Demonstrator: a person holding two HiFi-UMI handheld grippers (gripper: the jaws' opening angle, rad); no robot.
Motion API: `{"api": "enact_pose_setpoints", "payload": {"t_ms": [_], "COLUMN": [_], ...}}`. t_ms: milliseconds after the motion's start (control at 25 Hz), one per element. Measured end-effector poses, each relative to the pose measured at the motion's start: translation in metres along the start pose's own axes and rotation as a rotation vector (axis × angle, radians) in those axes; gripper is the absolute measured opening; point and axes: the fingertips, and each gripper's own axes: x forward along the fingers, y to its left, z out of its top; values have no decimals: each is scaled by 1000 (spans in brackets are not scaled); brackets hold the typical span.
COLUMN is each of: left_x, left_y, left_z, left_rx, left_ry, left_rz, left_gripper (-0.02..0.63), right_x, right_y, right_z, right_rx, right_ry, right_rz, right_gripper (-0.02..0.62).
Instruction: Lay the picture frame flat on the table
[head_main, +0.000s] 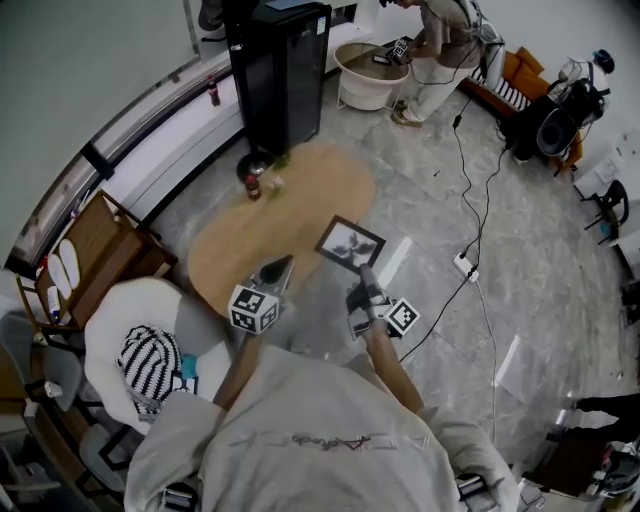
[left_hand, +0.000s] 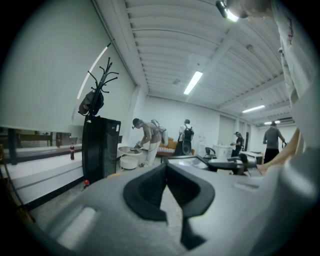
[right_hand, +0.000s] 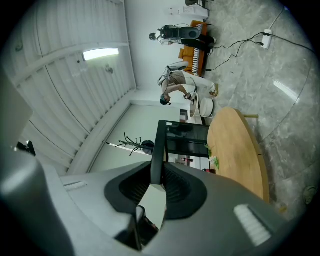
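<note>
The picture frame is black-edged with a dark print, and it is held tilted above the near right edge of the oval wooden table. My right gripper is shut on its lower edge. In the right gripper view the frame stands edge-on between the pads of the right gripper. My left gripper hovers over the table's near edge, left of the frame. Its jaws meet at the tips with nothing between them. The frame shows just beyond them.
A small bottle and a little plant stand at the table's far left end. A black cabinet stands behind. A white chair with a striped item is at near left. A power strip and cable lie on the floor at right.
</note>
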Motion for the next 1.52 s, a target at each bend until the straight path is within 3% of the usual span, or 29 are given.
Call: {"api": "enact_pose_setpoints", "payload": {"t_ms": [560, 1080, 1520], "left_x": [34, 54, 107], "left_y": [52, 55, 59], "left_z": [3, -9, -3], "left_rx": [11, 11, 17], "left_ry": [18, 57, 65], "left_rz": [-65, -90, -103], "left_gripper": [-1, -2, 0], "right_x": [48, 50, 76], "right_y": [-19, -36, -53], "right_z": [2, 9, 51], "right_rx": [-18, 13, 21], "right_ry": [-50, -75, -88], "right_rz": [-17, -33, -28], "right_gripper": [77, 77, 77]}}
